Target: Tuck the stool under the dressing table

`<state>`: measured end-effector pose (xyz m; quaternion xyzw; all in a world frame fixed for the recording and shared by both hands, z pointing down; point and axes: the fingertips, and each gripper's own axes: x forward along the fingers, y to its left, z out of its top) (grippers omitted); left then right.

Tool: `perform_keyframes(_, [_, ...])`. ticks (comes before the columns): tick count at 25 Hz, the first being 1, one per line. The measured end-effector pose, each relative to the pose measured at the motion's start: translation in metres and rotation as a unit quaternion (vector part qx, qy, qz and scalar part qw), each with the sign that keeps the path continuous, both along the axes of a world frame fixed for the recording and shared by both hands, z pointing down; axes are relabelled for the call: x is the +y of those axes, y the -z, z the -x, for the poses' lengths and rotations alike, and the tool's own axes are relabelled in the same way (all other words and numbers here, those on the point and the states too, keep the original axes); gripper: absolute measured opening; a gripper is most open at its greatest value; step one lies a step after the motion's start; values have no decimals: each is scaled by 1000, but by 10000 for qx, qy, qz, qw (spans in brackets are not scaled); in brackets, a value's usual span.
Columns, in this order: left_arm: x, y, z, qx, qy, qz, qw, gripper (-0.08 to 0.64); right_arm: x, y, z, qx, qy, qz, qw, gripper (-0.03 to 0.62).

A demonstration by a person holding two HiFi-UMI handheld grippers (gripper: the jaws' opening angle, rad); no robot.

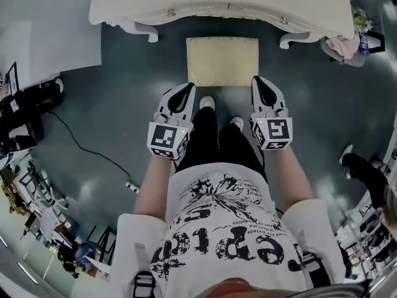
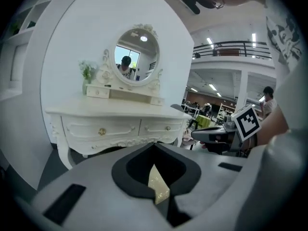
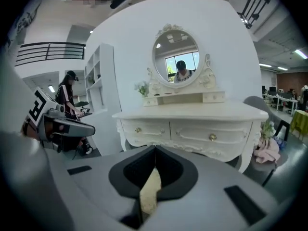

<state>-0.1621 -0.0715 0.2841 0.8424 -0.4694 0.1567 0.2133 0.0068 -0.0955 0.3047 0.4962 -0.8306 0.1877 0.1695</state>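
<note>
L gripper (image 1: 187, 90) & R gripper (image 1: 260, 83): both claws pressed together, pinching nothing, tips at near corners of the stool (image 1: 223, 61). It's square w/ a cream textured top, standing just short of the dressing table (image 1: 229, 5), which is white & carved, w/ curved legs and an oval mirror (image 2: 137, 57).

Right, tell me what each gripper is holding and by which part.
Nothing is held. The left gripper and right gripper have jaws together, tips by the near corners of the stool; whether they touch it cannot be told.
</note>
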Motion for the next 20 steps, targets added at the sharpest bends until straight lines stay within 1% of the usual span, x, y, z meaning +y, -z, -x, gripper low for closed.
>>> perform_keyframes(2, [-3,-38,0,76,9,175,9998,20,2,-40,1,94,-57,259,9996,18])
perform_keyframes(5, [6,-94,-5,159,59,491,9987,20,14,-101,-2,286,-76,622,9976,18])
perform_keyframes(7, [15,-131,-10,155,87,663,9976,20,22,-141,-5,356,-81,804,9961,18])
perform_keyframes(9, [24,-170,-15,68,54,770,9970,20,30,-179,-9,375,-94,967,9946,18])
perform_keyframes(12, [27,-224,-17,-116,34,768,9970,20,35,-232,-11,367,-105,1079,9934,18])
perform_keyframes(14, [29,-256,-16,-175,126,786,9967,20,39,-262,-10,390,-62,1088,9933,18])
perform_keyframes(17, [39,-302,-16,-270,271,964,9946,20,50,-303,-12,445,-17,1197,9918,18])
perform_keyframes(20, [43,-335,-18,-345,301,1036,9936,20,57,-333,-17,491,-57,1294,9904,18])
